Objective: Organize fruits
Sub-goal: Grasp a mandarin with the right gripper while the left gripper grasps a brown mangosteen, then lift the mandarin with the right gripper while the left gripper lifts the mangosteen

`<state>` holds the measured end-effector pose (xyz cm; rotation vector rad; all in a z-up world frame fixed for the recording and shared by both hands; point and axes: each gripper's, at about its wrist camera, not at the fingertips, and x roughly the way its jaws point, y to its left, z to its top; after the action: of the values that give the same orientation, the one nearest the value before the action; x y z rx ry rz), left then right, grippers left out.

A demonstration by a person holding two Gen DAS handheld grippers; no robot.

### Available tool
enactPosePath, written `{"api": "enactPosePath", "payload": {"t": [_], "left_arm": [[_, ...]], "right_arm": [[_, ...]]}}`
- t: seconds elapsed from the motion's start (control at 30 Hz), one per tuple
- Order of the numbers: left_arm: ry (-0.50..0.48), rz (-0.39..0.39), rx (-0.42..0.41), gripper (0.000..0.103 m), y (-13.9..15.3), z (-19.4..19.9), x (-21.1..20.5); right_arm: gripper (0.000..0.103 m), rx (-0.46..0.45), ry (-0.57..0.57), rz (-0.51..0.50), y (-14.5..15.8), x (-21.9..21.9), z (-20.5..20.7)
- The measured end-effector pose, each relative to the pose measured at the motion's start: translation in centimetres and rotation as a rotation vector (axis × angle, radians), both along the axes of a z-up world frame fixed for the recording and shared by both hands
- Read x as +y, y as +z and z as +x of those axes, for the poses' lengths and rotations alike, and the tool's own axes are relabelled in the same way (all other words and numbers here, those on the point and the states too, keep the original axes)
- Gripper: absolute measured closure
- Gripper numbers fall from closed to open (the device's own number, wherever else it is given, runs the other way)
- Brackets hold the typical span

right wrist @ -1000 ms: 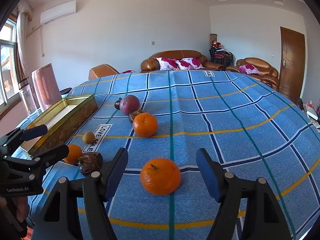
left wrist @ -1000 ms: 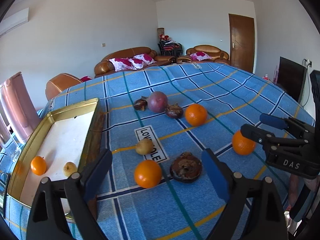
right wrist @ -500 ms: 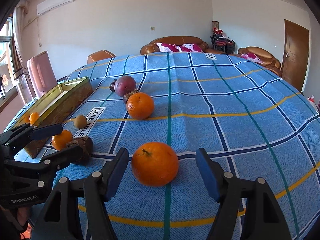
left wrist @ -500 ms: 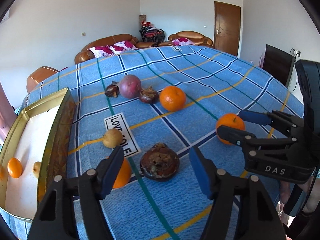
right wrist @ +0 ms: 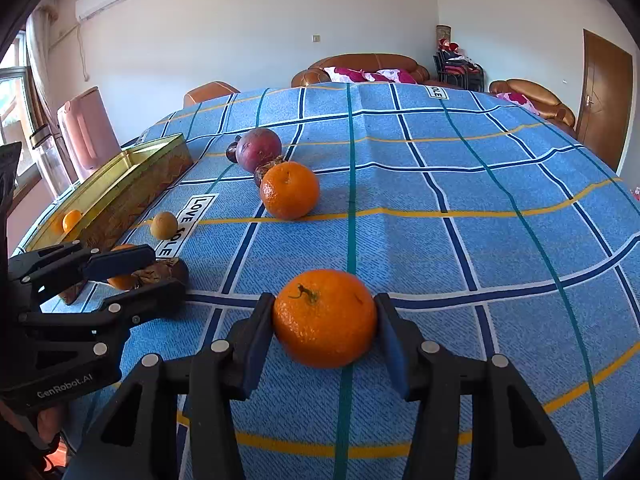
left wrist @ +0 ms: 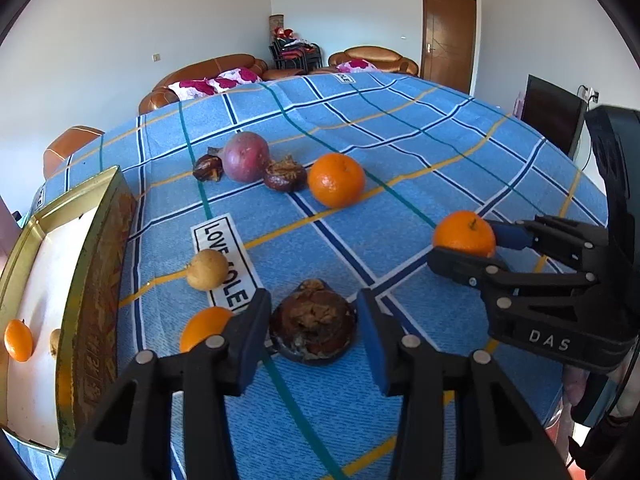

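Now my right claw (right wrist: 324, 320) closed its pads against both sides of an orange (right wrist: 325, 317) resting on the blue checked desk (right wrist: 480, 220); my left claw (left wrist: 314, 326) stood apart around a dark shrivelled fruit (left wrist: 313, 327), beside the gold tin (left wrist: 96, 280).

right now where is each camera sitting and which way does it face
Left wrist: sits on the left gripper, facing forward across the blue checked cloth; its own fingers flank a dark shrivelled fruit, and the right gripper shows at right.
Right wrist: sits on the right gripper, facing forward over the cloth; its fingers are against the near orange, and the left gripper shows at left.
Shared: both see the gold tin, the far orange, the purple fruit and the sofas.
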<state>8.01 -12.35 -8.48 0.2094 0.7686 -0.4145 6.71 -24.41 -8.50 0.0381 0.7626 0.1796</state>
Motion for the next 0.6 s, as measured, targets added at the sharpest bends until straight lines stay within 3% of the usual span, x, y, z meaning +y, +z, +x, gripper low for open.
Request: {"api": "enactPosePath", "payload": {"t": [0.2,0.6], "left_arm": [[-0.004,-0.032,-0.003,0.058,0.3,0.0,0.5],[-0.002,-0.038,-0.121,0.058,1.3,-1.5,0.8]], "right_arm": [[0.052,-0.034,-0.005,0.016,0.2,-0.3,-0.5],[0.052,-0.099,0.017,0.016,0.6,-0.1,-1.2]]}}
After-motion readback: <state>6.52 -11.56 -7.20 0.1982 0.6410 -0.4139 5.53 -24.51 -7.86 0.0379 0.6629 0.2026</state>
